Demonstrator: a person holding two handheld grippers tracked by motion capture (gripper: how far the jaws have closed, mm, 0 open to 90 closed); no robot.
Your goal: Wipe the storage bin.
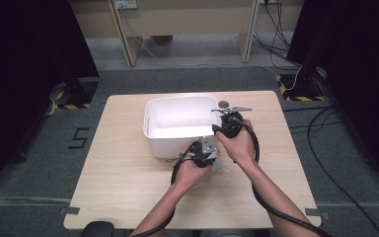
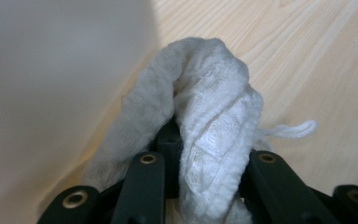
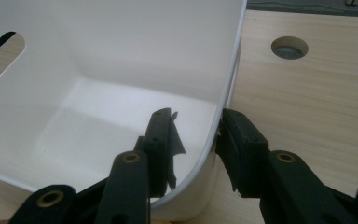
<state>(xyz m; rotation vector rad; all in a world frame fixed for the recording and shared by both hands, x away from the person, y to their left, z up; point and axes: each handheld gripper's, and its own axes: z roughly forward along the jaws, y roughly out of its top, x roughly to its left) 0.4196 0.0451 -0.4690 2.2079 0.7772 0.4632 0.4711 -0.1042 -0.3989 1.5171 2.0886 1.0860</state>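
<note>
Left gripper [image 2: 200, 186]: we see its jaws pinched on the white cloth [image 2: 205, 121], fabric bunched up between the black pads and bulging over them.
White cloth: held low, just above the wooden table [image 2: 317, 60], right beside the outer wall of the white bin [image 2: 51, 84]; a loose loop of thread hangs off one side. From the high view we see it [image 1: 221, 167] poking out beside the left hand [image 1: 193, 168].
Right gripper [image 3: 196, 135]: jaws straddle the bin's corner rim [image 3: 223, 102], one inside, one outside. The outer pad sits against the wall; we can't tell if the inner one touches, so no confirmed clamp.
Right hand [image 1: 238, 143]: at the bin's near right corner [image 1: 216, 129], just beside the left hand.
Bin: mid-table, nothing inside, handle slot [image 3: 2, 46] in its far wall.
Table: round hole [image 3: 289, 47] past the bin.
</note>
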